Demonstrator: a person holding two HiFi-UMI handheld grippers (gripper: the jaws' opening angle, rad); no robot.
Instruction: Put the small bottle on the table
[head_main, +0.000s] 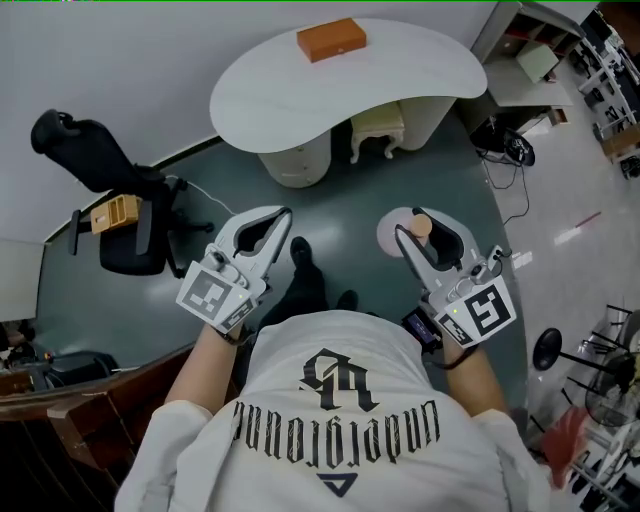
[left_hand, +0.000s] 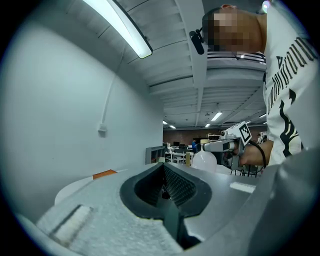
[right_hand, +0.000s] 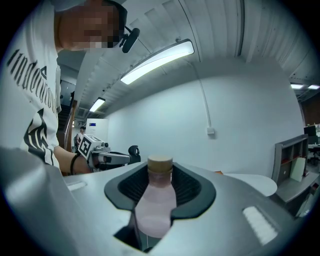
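As right gripper (head_main: 421, 232) grips small bottle (right_hand: 155, 205) | capped, pale inside | table (head_main: 400, 70) apart

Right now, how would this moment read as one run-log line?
right claw: shut on small bottle | left claw: shut, empty | table: ahead, bottle not yet on it

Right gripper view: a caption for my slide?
Right gripper holding a small pale bottle, white table ahead.
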